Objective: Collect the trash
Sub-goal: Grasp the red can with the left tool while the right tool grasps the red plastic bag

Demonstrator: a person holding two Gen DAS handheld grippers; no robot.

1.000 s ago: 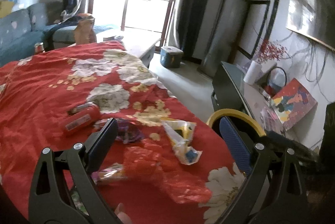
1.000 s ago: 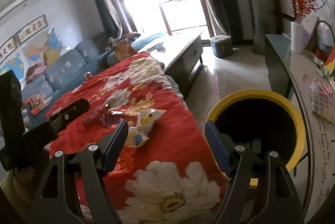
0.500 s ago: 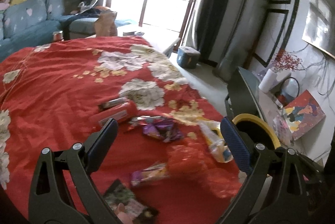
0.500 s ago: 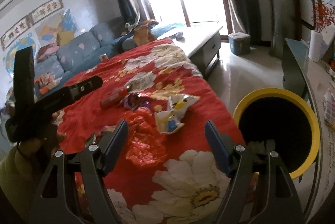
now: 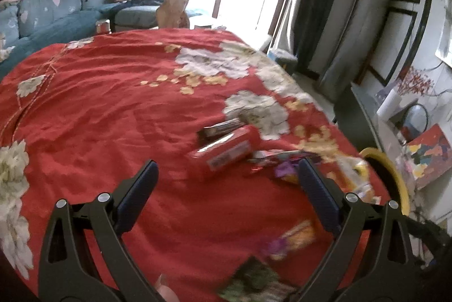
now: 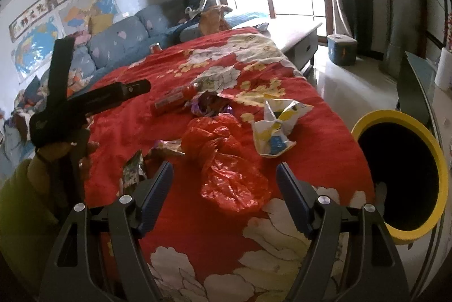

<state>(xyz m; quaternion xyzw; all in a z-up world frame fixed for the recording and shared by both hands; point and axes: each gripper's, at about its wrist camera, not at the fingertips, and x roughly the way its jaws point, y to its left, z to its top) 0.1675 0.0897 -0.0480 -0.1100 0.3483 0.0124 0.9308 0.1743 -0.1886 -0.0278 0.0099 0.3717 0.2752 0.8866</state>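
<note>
Trash lies on a red flowered cloth (image 6: 325, 115): a crumpled red plastic bag (image 6: 226, 161), a white and yellow wrapper (image 6: 278, 127), a purple foil wrapper (image 6: 209, 104), a red tube pack (image 6: 175, 98) and small wrappers (image 6: 135, 169). My right gripper (image 6: 224, 175) is open and empty, just short of the red bag. My left gripper (image 5: 226, 172) is open and empty above the cloth, near the red pack (image 5: 226, 152) and purple wrapper (image 5: 282, 161). It also shows in the right wrist view (image 6: 96, 98). A yellow-rimmed black bin (image 6: 401, 175) stands right of the cloth.
A blue sofa (image 6: 121, 42) stands behind the cloth. A low white table (image 6: 293, 31) and a blue box (image 6: 341, 48) stand by the bright window. A dark side table (image 5: 356, 115) with a painting (image 5: 429, 152) stands at the right.
My left gripper has pulled back and swung left, so the trash now lies at its right. My right gripper has turned left from the bin toward the red bag.
</note>
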